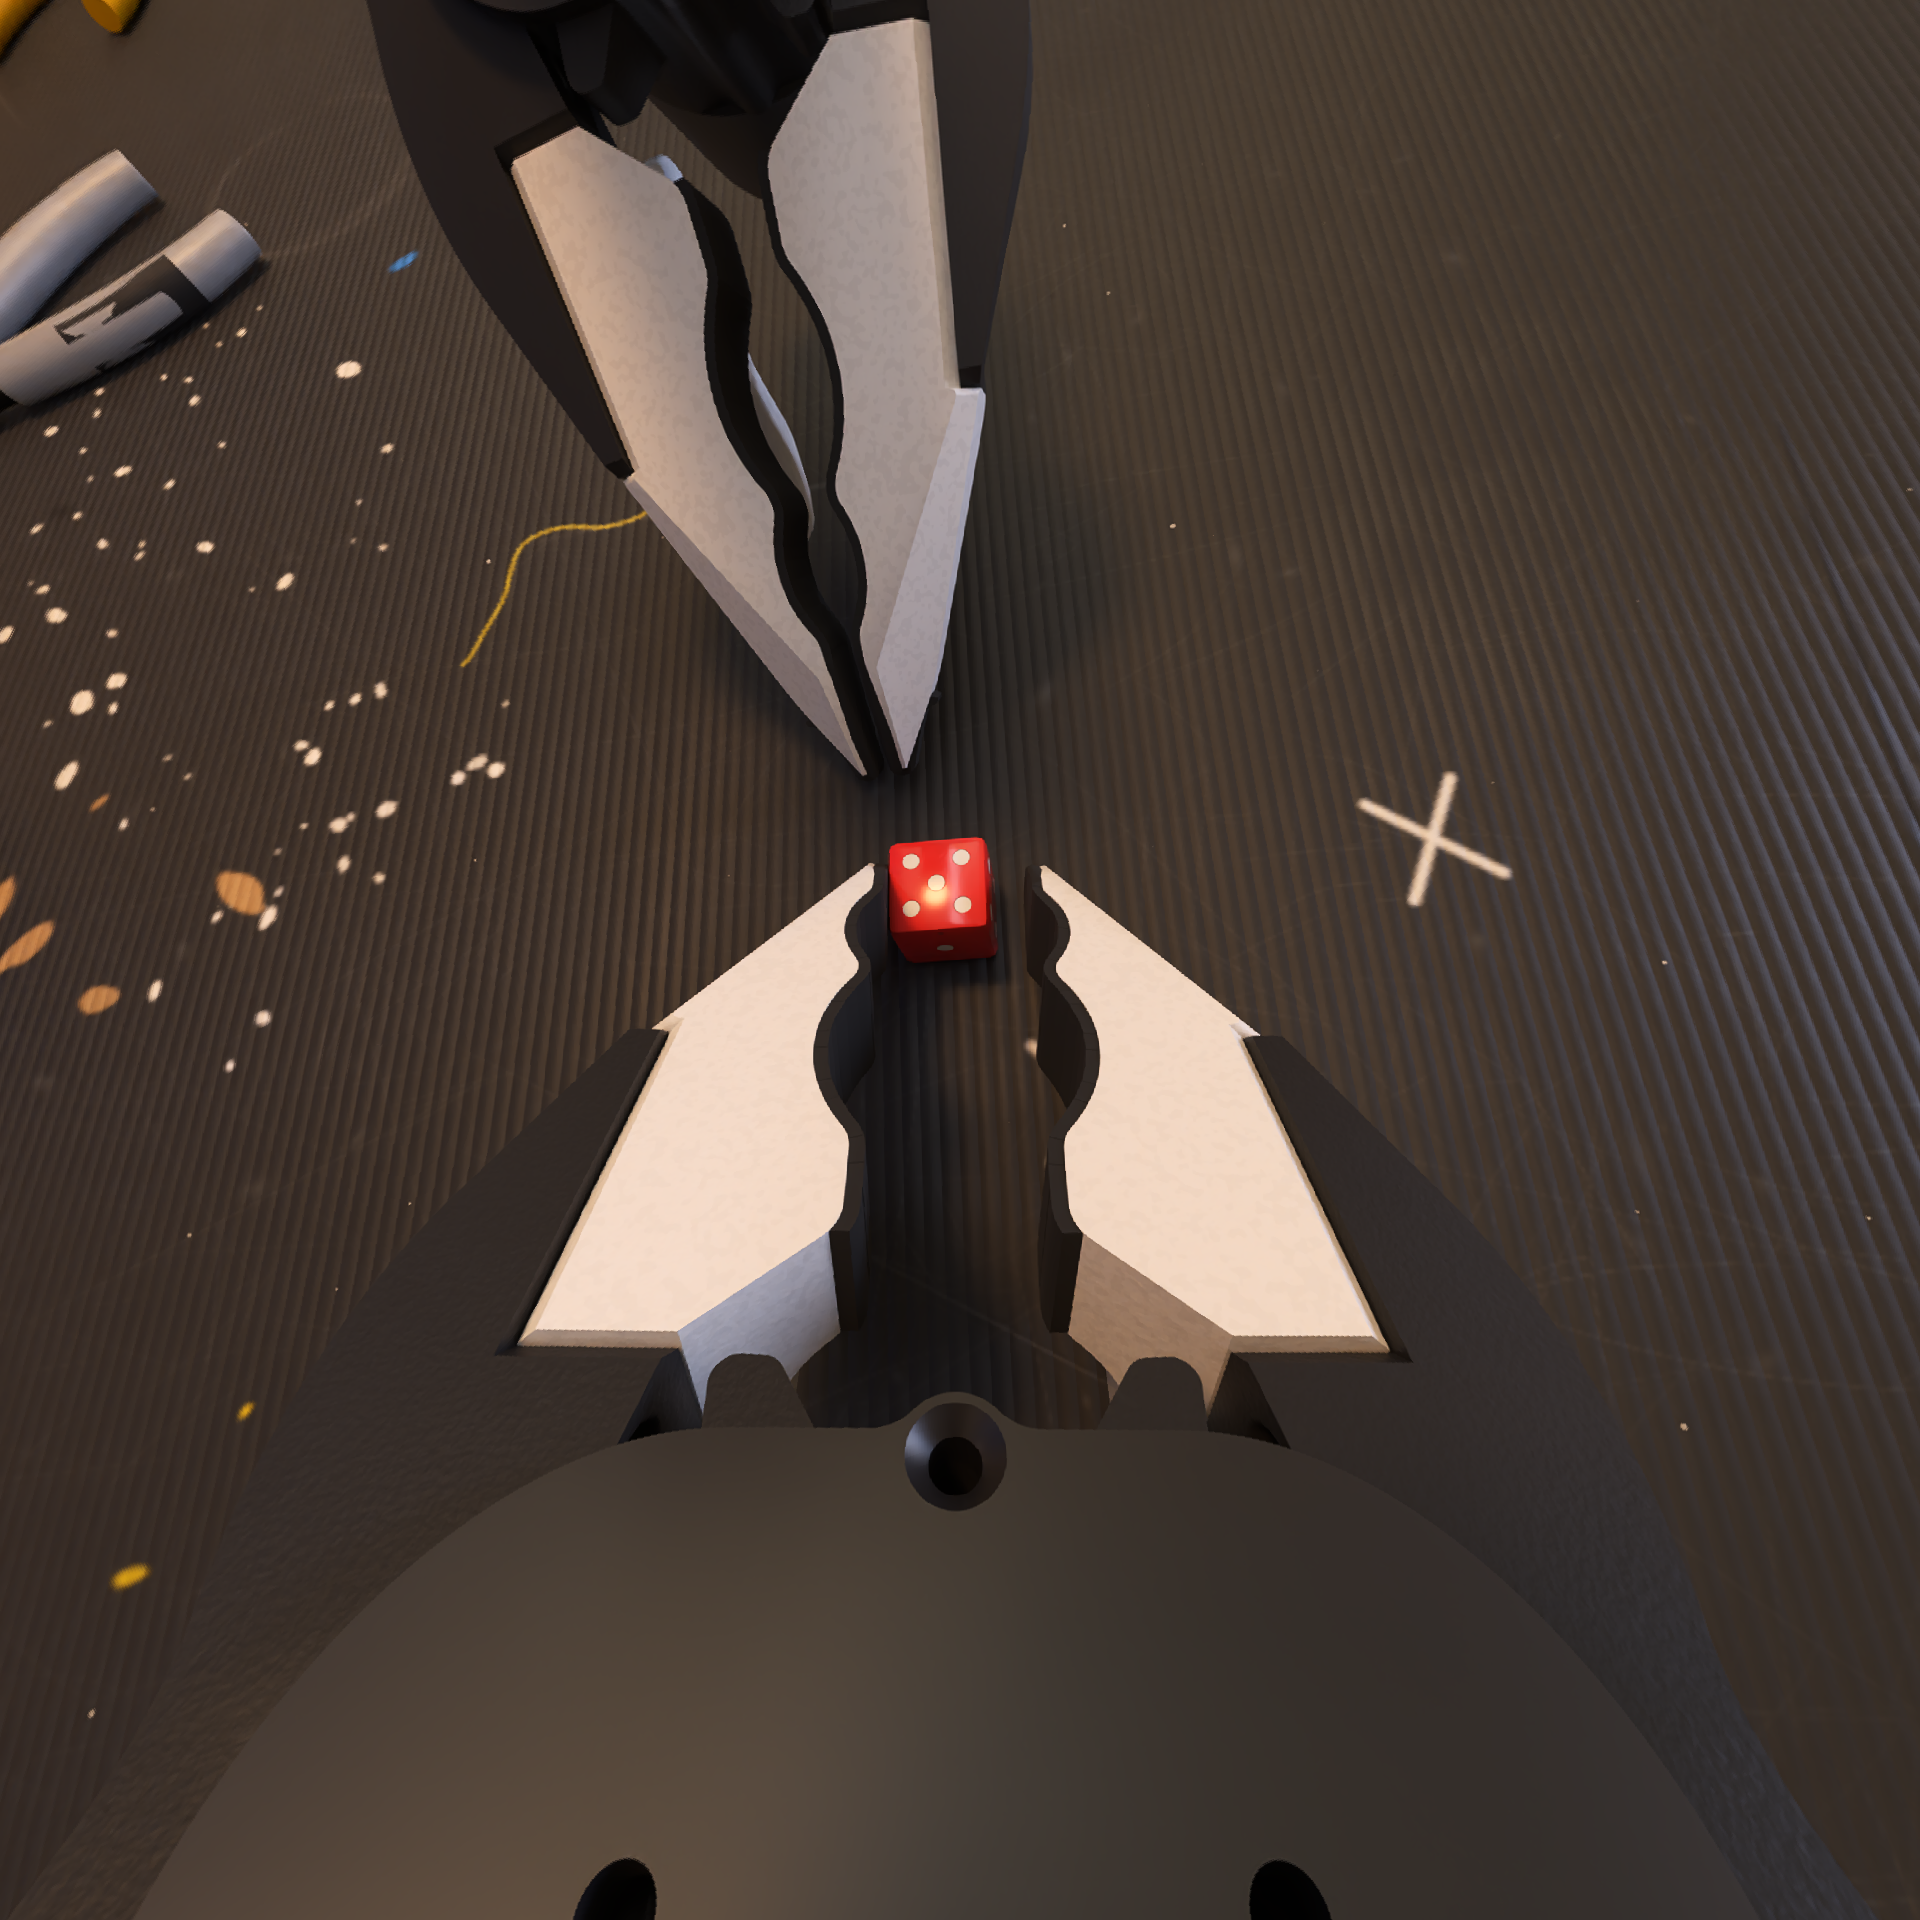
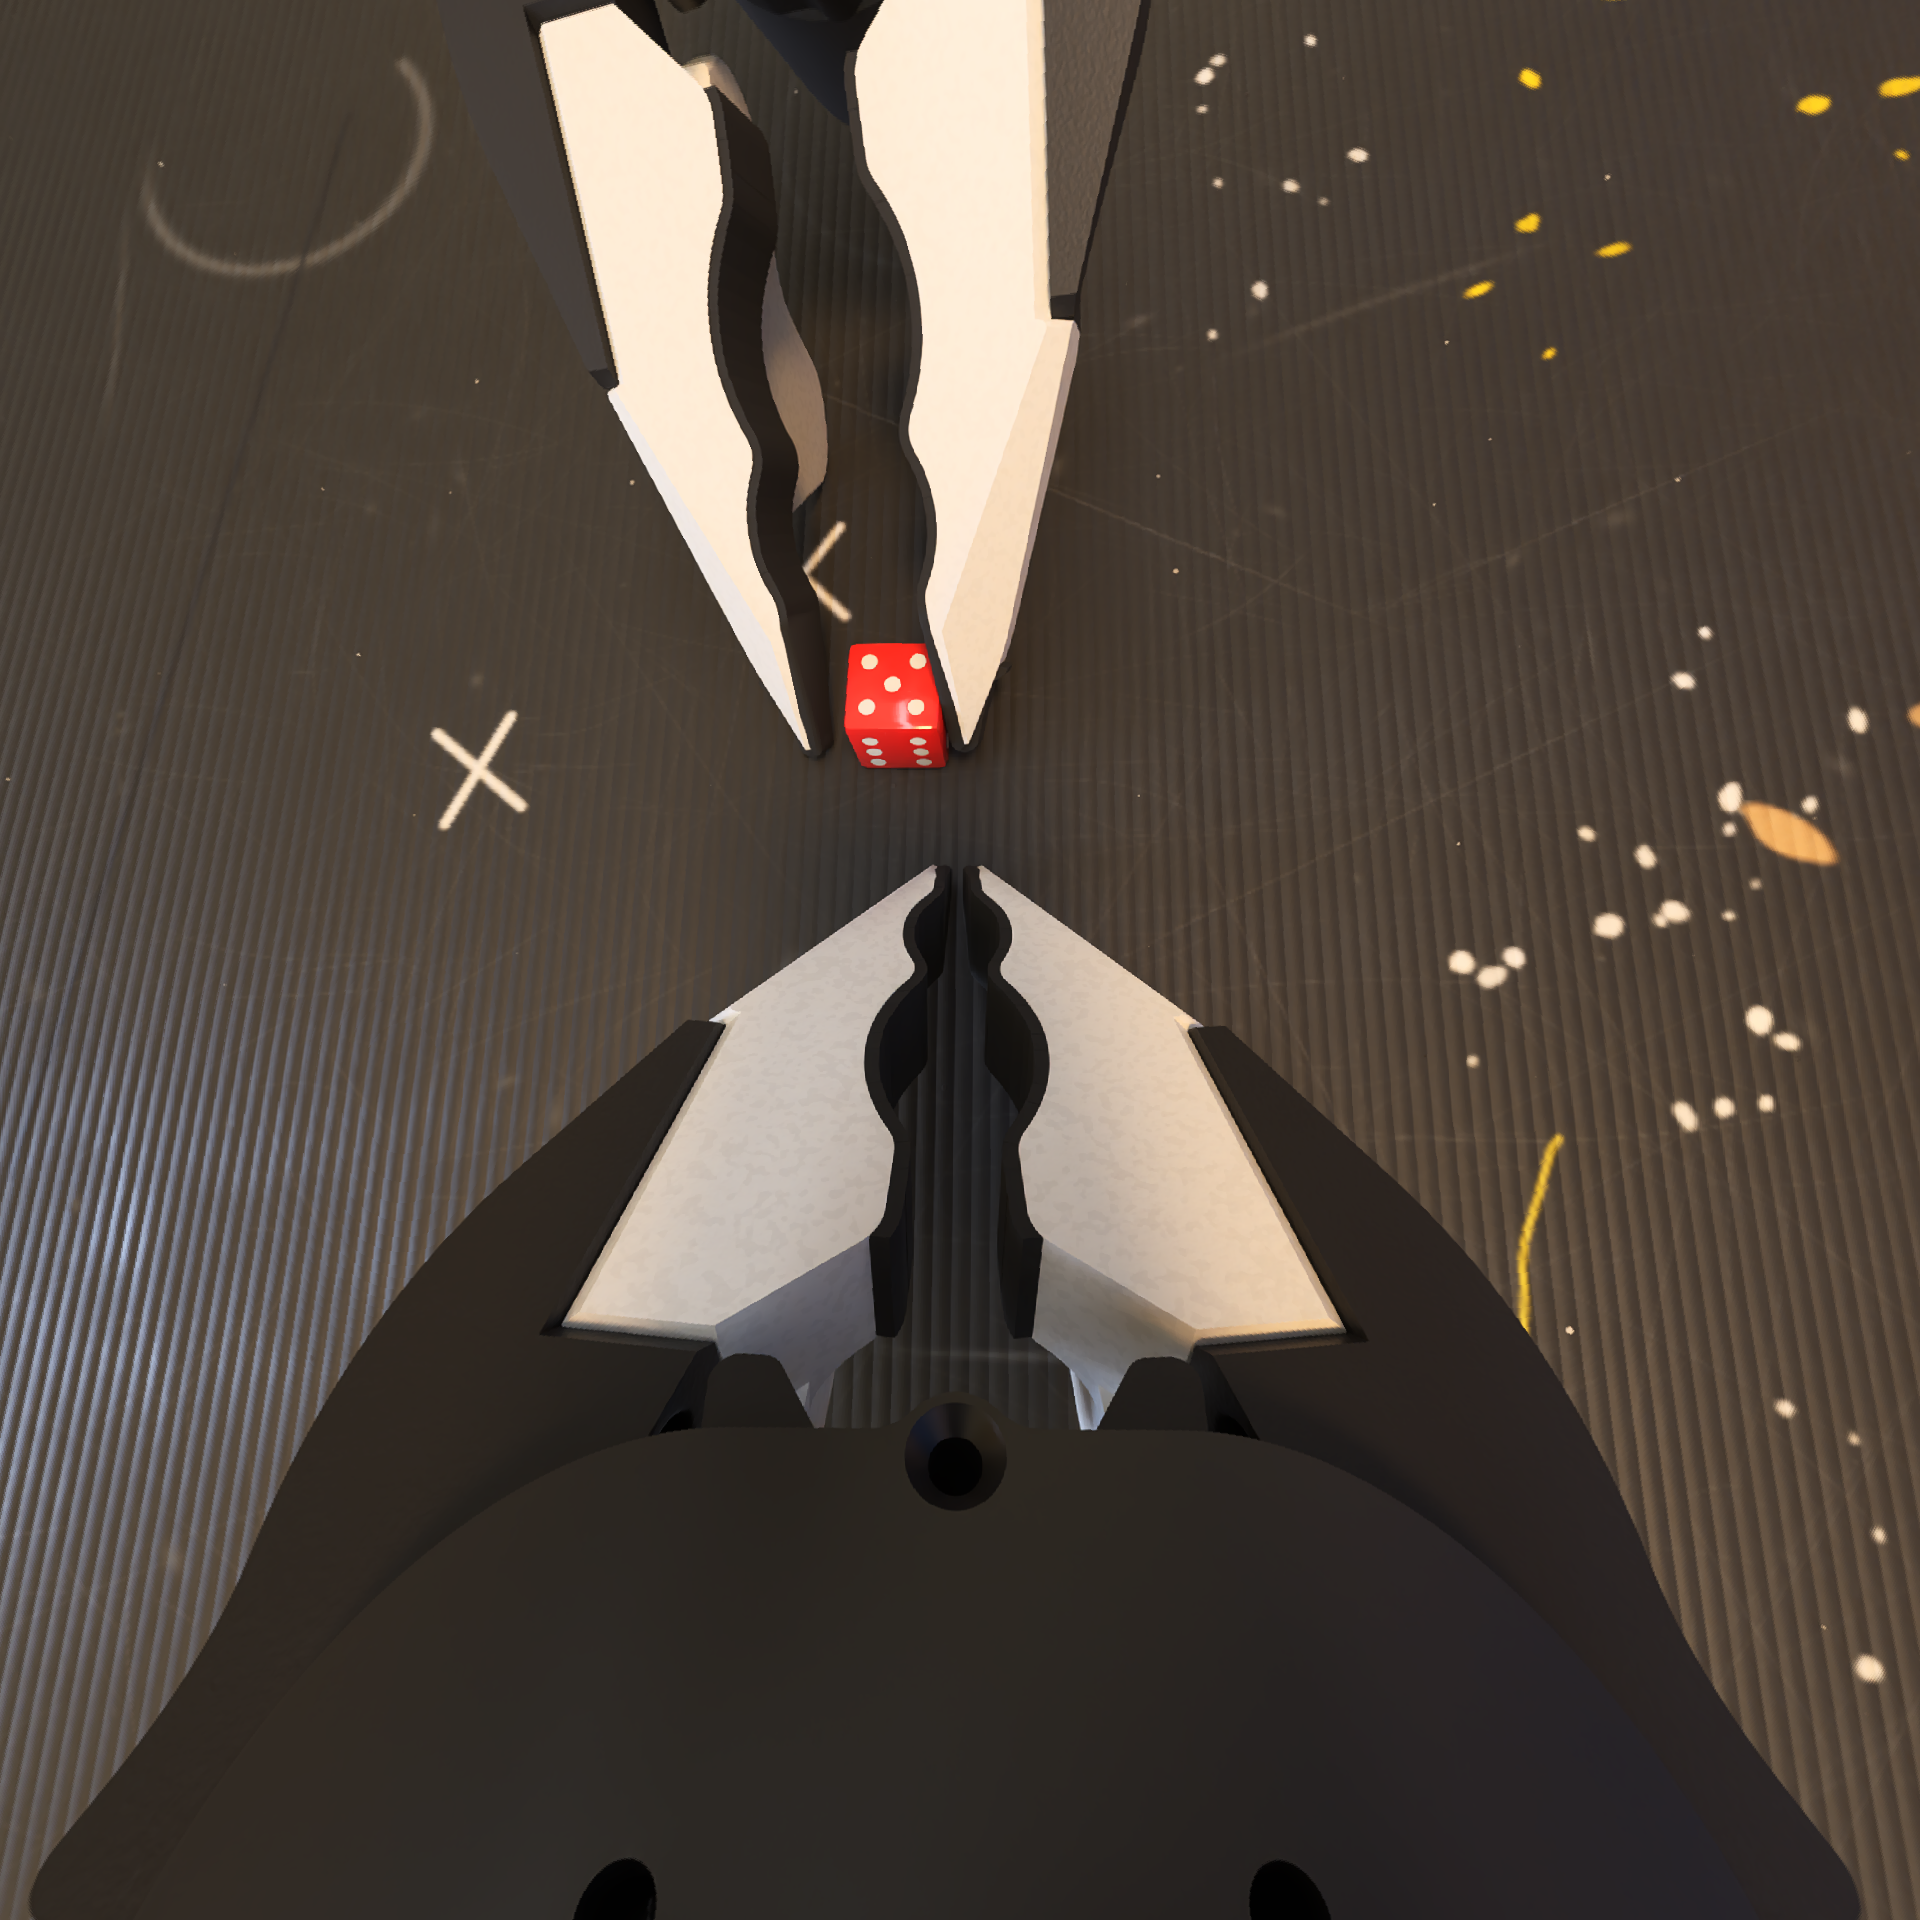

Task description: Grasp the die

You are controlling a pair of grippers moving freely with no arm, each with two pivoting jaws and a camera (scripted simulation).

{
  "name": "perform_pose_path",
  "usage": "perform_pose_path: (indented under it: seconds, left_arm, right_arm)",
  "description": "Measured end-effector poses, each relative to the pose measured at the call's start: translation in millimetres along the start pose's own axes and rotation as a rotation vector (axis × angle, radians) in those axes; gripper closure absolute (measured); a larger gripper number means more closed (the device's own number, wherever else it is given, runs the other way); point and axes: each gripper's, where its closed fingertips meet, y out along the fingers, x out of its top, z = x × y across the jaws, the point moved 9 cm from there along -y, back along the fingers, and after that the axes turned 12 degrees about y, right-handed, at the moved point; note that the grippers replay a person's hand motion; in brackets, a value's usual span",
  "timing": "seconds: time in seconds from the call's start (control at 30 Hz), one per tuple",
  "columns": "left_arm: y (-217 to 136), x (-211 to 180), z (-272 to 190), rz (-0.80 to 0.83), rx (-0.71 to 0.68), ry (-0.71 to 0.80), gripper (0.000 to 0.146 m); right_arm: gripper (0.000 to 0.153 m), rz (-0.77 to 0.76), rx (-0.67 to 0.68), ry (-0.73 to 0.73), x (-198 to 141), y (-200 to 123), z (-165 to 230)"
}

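Item: red die (image 1: 940, 899), on my table (image 1: 1558, 520), between the spread tips of my left tool (image 1: 956, 878), touching its left tip; not gripped. Right tool (image 2: 957, 873): clenched, empty, facing the die. Surroundings: chalk cross (image 1: 1434, 840), paint specks, grey tubes (image 1: 114, 281) cut off at the edge.

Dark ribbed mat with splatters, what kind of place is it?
Probably a workshop or craft bench: the dark ribbed mat has white paint speckles, chalk-like cross marks, and grey tool handles.
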Motion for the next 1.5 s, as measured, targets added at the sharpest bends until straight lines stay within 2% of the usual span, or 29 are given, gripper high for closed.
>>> perform_pose_path:
  seconds: [0.33,0.7,1.5]
  left_arm:
    - [0.1,0.4,0.4,0.006,0.030,-0.003,0.115]
    - [0.8,2.3,-2.4,0.017,0.060,0.024,0.126]
    - [0.2,2.9,0.4,-0.015,0.046,-0.045,0.126]
  right_arm:
    - [0.151,-0.001,-0.005,-0.007,0.1,0.3,0.4]
    - [0.151,-0.005,0.003,-0.002,-0.4,0.5,0.4]
    - [0.151,-0.011,-0.038,-0.044,-0.6,2.2,6.9]
